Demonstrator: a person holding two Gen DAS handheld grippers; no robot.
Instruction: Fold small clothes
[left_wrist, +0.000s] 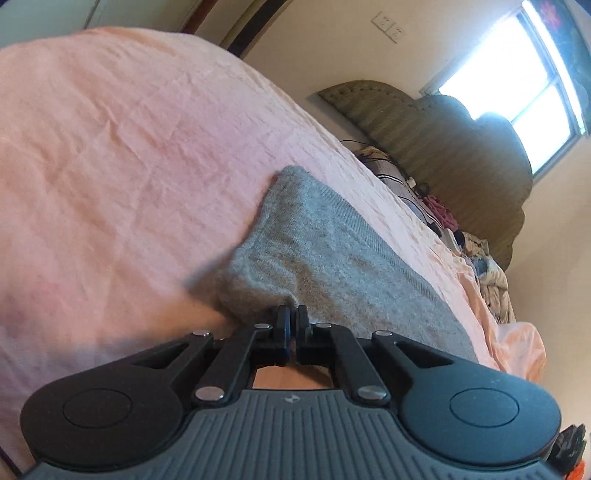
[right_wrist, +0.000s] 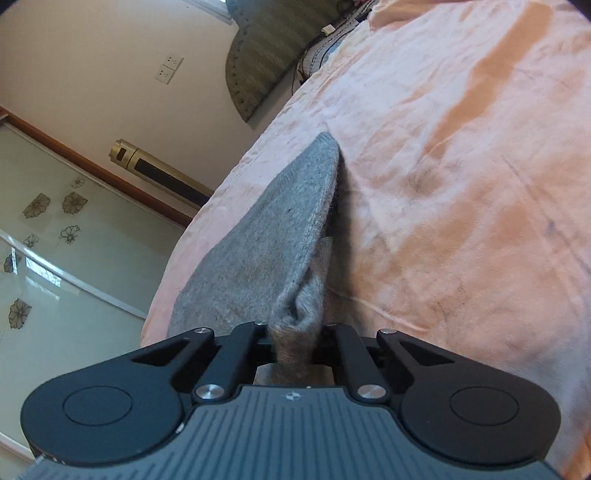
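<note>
A grey knitted garment (left_wrist: 314, 251) lies on a pink bedsheet (left_wrist: 110, 147). In the left wrist view my left gripper (left_wrist: 293, 314) is shut, its fingertips pinching the near edge of the grey garment. In the right wrist view my right gripper (right_wrist: 293, 328) is shut on a bunched fold of the same grey garment (right_wrist: 280, 229), which rises off the pink sheet (right_wrist: 461, 184) as a lifted ridge in front of the fingers. The right fingertips are hidden in the fabric.
A padded green headboard (left_wrist: 454, 147) stands at the bed's far end, with a pile of clothes and cables (left_wrist: 476, 254) beside it. A window (left_wrist: 517, 74) is bright behind. A gold tower appliance (right_wrist: 159, 170) and a glass sliding door (right_wrist: 55, 240) stand past the bed edge.
</note>
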